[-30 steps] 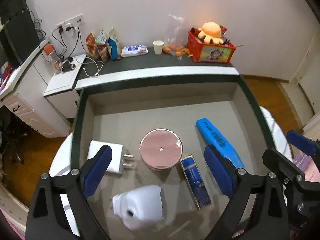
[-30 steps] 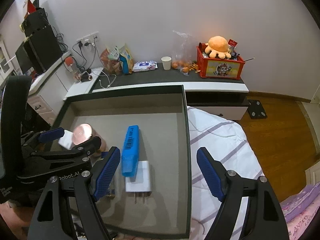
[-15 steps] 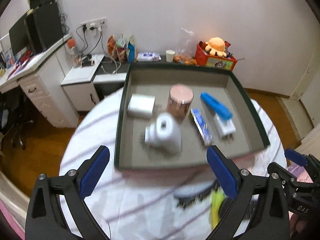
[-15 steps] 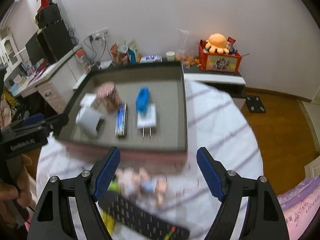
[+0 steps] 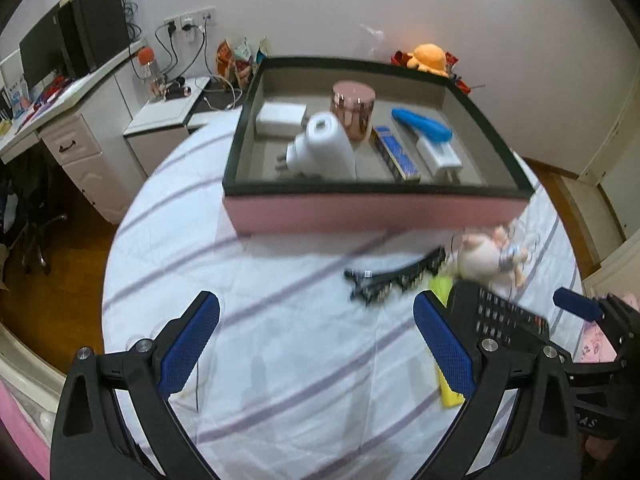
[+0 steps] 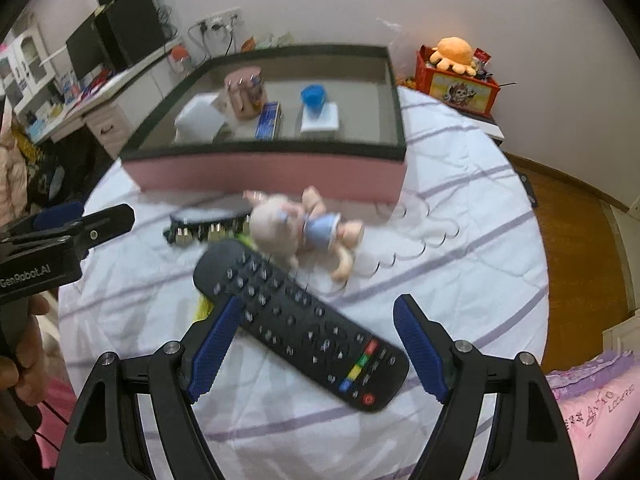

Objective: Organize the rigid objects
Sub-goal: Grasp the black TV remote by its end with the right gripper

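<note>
A pink box (image 5: 376, 210) with a dark rim stands at the far side of the round table. Inside lie a white charger (image 5: 280, 118), a white plug adapter (image 5: 324, 148), a pink tin (image 5: 353, 110), a blue pack (image 5: 396, 154) and a blue stapler-like item (image 5: 422, 128). In front of the box lie a black hair clip (image 5: 394, 278), a small doll (image 6: 298, 232) and a black remote (image 6: 300, 320). My right gripper (image 6: 316, 344) is open, hovering over the remote. Over bare cloth, my left gripper (image 5: 316, 344) is open and holds nothing.
The table carries a white cloth with purple stripes (image 5: 280, 320). A yellow item (image 5: 444, 384) lies under the remote. A desk with a monitor (image 5: 72, 52) stands at the left, and a red crate with an orange plush (image 6: 456, 68) sits on the low cabinet behind.
Both grippers have pulled back from above the box toward the near side of the table. The remote, doll and hair clip have come into view. Both stay open.
</note>
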Available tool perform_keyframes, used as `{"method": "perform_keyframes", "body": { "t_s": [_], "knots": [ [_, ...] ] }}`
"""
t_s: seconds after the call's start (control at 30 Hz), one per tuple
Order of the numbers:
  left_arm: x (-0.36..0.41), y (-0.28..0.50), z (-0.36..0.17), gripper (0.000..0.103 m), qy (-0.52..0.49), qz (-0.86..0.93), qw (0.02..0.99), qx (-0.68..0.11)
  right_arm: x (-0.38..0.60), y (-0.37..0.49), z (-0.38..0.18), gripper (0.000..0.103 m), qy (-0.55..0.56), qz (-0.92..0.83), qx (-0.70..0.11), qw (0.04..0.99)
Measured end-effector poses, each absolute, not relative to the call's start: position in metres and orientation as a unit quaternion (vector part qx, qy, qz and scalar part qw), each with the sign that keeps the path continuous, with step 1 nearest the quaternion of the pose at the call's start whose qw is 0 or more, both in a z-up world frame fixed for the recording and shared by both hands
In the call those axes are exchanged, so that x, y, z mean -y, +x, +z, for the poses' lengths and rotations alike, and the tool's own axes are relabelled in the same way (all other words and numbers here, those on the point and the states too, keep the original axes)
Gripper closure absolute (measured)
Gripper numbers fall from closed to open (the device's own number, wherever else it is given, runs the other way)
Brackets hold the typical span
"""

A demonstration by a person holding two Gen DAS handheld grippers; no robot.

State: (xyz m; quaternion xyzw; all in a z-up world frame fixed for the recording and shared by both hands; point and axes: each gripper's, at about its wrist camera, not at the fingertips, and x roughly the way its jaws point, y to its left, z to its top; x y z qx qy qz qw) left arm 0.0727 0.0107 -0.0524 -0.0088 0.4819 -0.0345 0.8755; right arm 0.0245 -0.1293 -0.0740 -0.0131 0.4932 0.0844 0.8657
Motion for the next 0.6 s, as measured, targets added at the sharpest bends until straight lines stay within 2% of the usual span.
{"method": "perform_keyframes", "body": {
  "t_s": [0.5, 0.6],
  "knots": [
    [-0.002, 0.069, -0.070, 0.004, 0.001, -0.043, 0.865, -0.500, 0.110, 0.043, -0.112, 0.024, -0.095, 0.129, -0.533, 0.831],
    [-0.003, 0.072, -0.071, 0.004, -0.001, -0.042, 0.865, -0.501, 0.110, 0.045, -0.111, 0.037, -0.091, 0.137, -0.531, 0.831]
  ]
}}
